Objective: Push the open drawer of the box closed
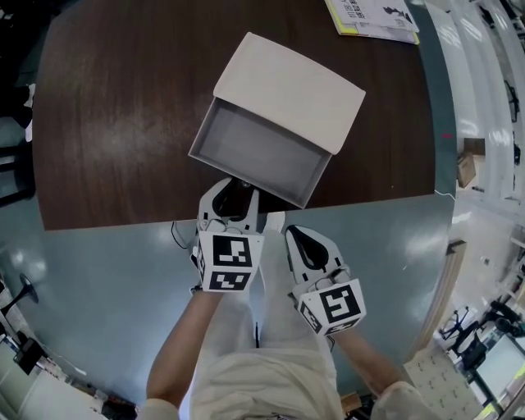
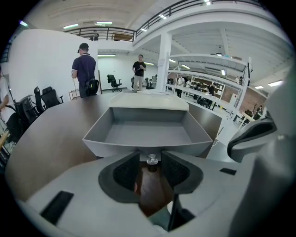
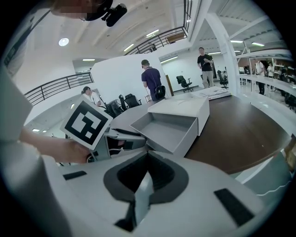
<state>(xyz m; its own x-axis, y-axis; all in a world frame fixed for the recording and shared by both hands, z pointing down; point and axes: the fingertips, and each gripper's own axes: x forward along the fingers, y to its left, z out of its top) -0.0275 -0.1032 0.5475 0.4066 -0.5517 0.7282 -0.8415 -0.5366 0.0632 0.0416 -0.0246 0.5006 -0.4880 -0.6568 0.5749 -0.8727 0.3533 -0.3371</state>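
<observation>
A white box (image 1: 291,82) lies on the dark wooden table (image 1: 115,123), its grey drawer (image 1: 258,152) pulled out toward me and empty. My left gripper (image 1: 238,187) is at the drawer's front wall. In the left gripper view the small clear knob (image 2: 151,160) sits at the tips of the left gripper (image 2: 151,157); the jaws stand a narrow gap apart and do not touch it. My right gripper (image 1: 297,234) hangs just off the table's near edge, to the right of the left one. In the right gripper view the right gripper (image 3: 147,155) is shut on nothing, and the drawer (image 3: 166,129) lies ahead.
A yellow-edged booklet (image 1: 373,16) lies at the table's far right corner. The table's near edge (image 1: 107,217) runs just under the drawer front. Two people (image 2: 85,69) stand beyond the table's far end, with office chairs (image 2: 46,97) at the left.
</observation>
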